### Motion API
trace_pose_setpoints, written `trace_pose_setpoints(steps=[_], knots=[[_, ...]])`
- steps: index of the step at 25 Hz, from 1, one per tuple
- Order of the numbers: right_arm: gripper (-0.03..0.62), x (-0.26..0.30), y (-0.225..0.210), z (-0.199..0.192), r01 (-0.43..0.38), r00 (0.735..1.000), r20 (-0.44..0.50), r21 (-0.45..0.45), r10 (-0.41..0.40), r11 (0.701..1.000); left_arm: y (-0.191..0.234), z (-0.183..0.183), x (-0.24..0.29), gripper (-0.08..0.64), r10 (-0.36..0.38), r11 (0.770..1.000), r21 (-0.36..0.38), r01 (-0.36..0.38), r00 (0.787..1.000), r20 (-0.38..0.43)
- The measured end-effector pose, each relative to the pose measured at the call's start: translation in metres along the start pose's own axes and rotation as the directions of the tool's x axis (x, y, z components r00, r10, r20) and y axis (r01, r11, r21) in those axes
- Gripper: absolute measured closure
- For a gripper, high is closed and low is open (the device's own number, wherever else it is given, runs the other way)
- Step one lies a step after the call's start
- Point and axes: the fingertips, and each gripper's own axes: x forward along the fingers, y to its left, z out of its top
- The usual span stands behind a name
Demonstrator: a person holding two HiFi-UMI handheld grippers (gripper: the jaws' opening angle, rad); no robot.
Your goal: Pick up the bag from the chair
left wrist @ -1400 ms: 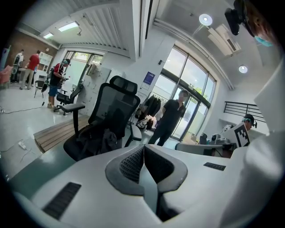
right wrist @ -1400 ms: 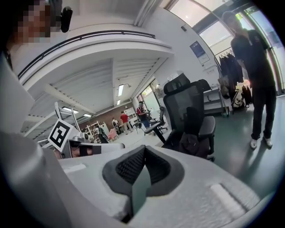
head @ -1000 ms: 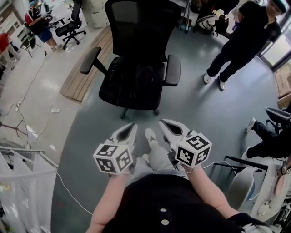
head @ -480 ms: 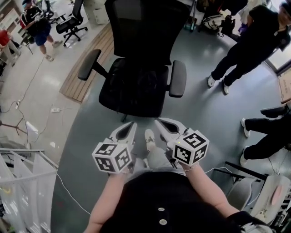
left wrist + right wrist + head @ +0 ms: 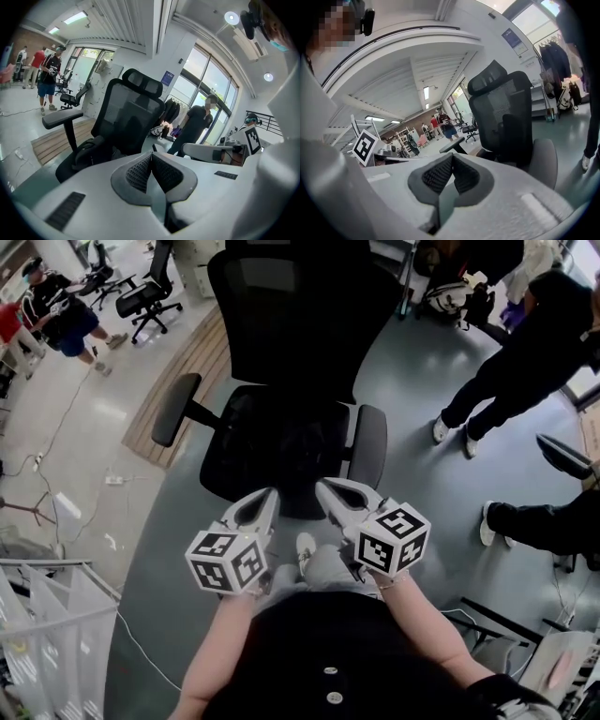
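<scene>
Bag on chair nearer, left tool, right tool shut

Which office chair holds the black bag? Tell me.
The big mesh-backed office chair in the middle of the head view: the black bag lies on its seat. The office chair at upper left stands far off.

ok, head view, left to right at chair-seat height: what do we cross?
wooden platform → chair armrest → black bag → other armrest → standing person in dark clothes
</scene>
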Motion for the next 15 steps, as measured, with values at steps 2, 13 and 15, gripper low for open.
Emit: trace_pose_setpoints(steps=[2,13,15], knots=[[0.594,0.007,-0.013,0.009,-0.005,1.000,0.002,0.001,0.005,1.000,0.004,0.008,0.013,0.540,0.007,1.000,-0.004,-0.007,1.000,0.003],[0.594,0.022,-0.046,0.015,-0.002,1.000,-0.027,0.038,0.003,0.999,0.008,0.021,0.057,0.540,0.003,1.000,-0.026,-0.004,0.999,-0.044],[0.594,0.022,-0.053,0.017,0.012,1.000,-0.020,0.045,-0.011,0.999,0.009,0.024,0.063,0.540,-0.003,1.000,-0.025,0.001,0.999,-0.051]])
